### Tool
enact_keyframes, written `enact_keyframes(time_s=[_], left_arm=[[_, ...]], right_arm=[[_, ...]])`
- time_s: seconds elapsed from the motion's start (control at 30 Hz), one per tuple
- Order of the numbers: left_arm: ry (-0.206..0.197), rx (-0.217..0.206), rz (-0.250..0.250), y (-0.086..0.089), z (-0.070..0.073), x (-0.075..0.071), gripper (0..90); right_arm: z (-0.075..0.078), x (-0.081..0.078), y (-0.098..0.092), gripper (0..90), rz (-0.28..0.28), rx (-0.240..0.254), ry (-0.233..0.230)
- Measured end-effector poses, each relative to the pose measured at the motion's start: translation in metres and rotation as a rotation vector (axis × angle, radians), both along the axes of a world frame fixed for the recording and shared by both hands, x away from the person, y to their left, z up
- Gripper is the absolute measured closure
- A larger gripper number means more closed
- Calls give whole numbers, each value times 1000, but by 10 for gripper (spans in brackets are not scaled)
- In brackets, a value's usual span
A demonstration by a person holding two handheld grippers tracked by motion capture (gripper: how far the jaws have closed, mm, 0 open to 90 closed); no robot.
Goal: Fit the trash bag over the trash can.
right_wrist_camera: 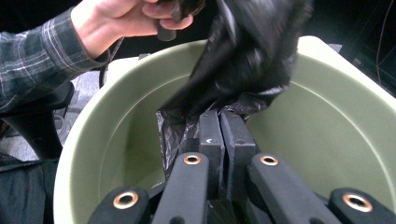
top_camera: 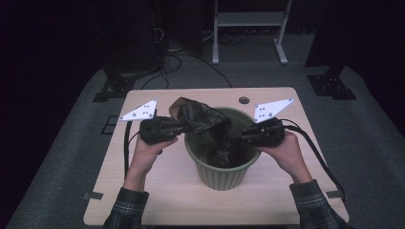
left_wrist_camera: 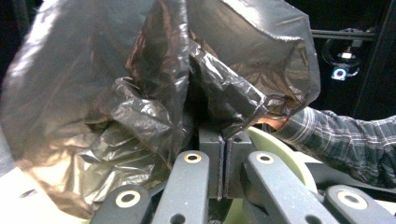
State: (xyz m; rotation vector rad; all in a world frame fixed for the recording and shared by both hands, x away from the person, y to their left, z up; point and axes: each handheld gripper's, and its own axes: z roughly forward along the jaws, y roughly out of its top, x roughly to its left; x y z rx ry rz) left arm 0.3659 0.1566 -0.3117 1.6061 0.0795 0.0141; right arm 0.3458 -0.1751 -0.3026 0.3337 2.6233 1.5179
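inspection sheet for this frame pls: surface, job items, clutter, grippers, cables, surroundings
Surface: light wood table, round grommet hole near the far edge.
Job's things: green bin at table centre; black plastic bag partly inside it, its upper part raised over the rim.
Clutter: nothing seen.
Grippers: left gripper shut on the bag; right gripper shut on the bag over the bin.
Cables: one black cable trails from each gripper.
Surroundings: dark room, grey floor, white frame behind.

Dark lab-like room, wooden desk (top_camera: 157, 191) on grey carpet (top_camera: 57, 157), cables (top_camera: 176, 62), metal stand legs (top_camera: 282, 45)
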Motion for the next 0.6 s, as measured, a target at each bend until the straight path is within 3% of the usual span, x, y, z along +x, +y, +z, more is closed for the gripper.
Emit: enact_keyframes(time_s=[0.17,0.27,0.47,0.6], left_arm=[[-8,18,-26,-10,2,-1,883],[-3,23,-25,-11,0,-1,883],[10,35,-17,-9,-4,-1,883],[17,51,-10,-11,-6,1,884]], right_arm=[[-1,-1,7,835,23,-17,2],[0,-1,3,786,8,-14,0],[9,-2,-18,699,-28,57,6],[18,-6,-31,664,-56,88,-18]])
